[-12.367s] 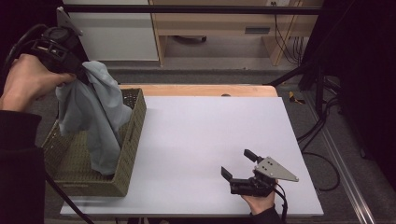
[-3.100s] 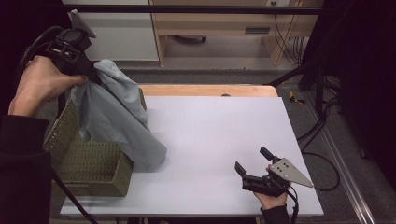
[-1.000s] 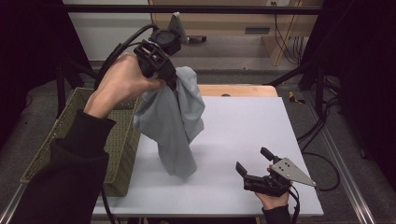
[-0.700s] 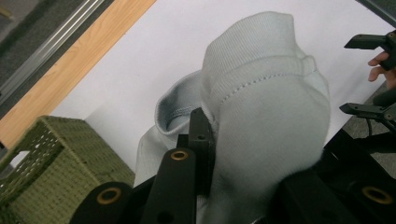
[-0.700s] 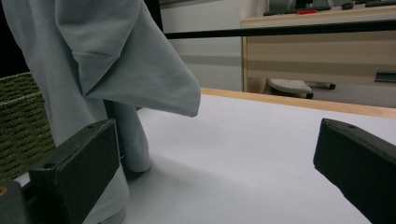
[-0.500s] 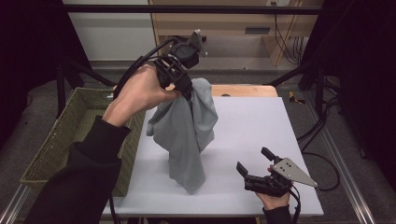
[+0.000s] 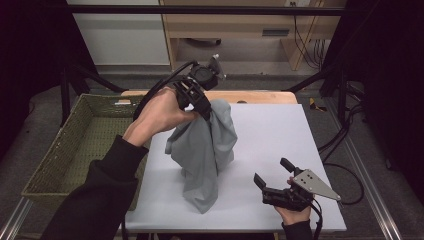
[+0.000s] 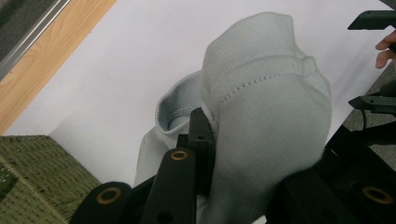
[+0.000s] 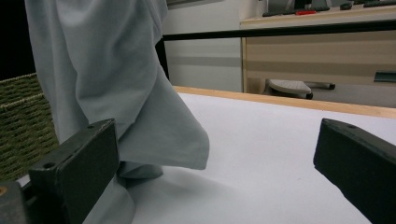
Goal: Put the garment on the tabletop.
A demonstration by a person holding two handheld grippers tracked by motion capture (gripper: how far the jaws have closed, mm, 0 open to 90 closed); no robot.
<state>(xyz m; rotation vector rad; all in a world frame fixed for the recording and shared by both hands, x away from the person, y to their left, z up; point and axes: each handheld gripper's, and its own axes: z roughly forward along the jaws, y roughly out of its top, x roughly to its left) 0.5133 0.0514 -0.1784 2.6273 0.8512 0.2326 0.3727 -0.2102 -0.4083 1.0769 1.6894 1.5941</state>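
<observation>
The left gripper clamps the top of the grey garment, which hangs with its long axis vertical, lower end resting on the white counter beside the wicker basket. The right gripper rests near the counter's front edge, jaws apart and empty, pointing toward the garment.

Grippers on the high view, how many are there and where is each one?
2. The left gripper is above the table's middle, shut on a grey garment hanging from it. The right gripper rests open near the table's front right edge, holding nothing.
</observation>
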